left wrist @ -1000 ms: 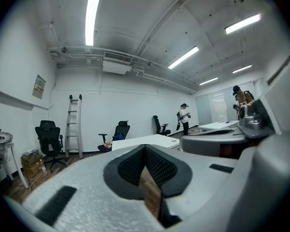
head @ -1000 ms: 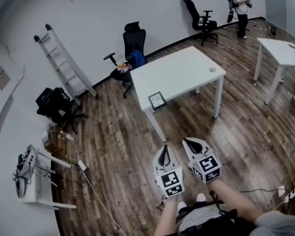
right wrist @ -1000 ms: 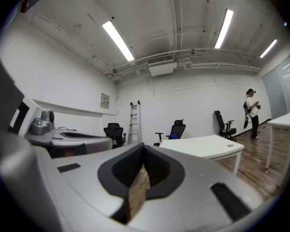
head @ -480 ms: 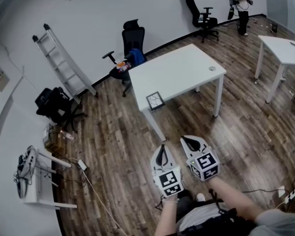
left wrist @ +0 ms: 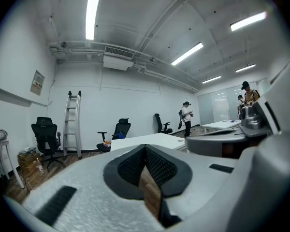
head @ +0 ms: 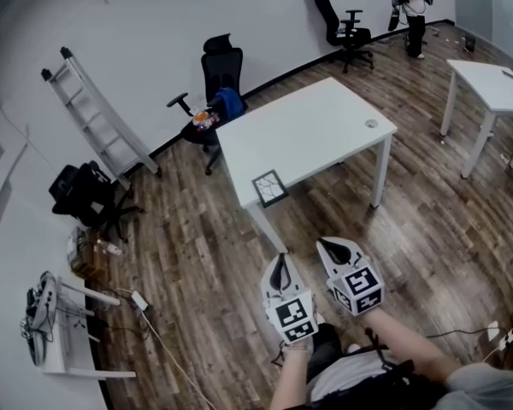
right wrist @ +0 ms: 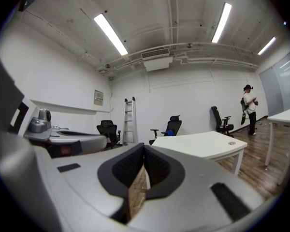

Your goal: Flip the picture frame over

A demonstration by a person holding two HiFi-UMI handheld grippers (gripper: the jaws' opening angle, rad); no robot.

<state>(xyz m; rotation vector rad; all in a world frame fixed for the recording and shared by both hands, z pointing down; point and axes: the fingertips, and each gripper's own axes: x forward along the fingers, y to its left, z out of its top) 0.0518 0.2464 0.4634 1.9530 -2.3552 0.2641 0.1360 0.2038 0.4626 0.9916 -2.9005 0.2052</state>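
**A:** Looking across a wooden floor toward a white table, well apart from both tools. Worth fearing anything at this range?

**B:** Only coming in too fast and bumping the near corner, or the leg under it. Would jolt whatever lies on top.

**A:** Meaning the picture frame?

**B:** Yes. Lies flat right at that near corner, just beside the edge. Cannot tell which face is up. Little margin there: could slide off onto the floor under a push from the wrong side, and might crack on landing.

**A:** And the tools?

**B:** Left gripper pressed fully together, gripping nothing. Right gripper closed to a bare slit, likewise empty. Must spread before reaching the frame; arriving closed would mean shoving it rather than catching its rim.

**A:** Anything smaller?

**B:** Hard to get under a flat thing on a smooth top. Could skate away from a single jaw, so better to pin one side and lift the other. Also too small from here to judge glass or weight, so no counting on a firm pinch at a thin rim.
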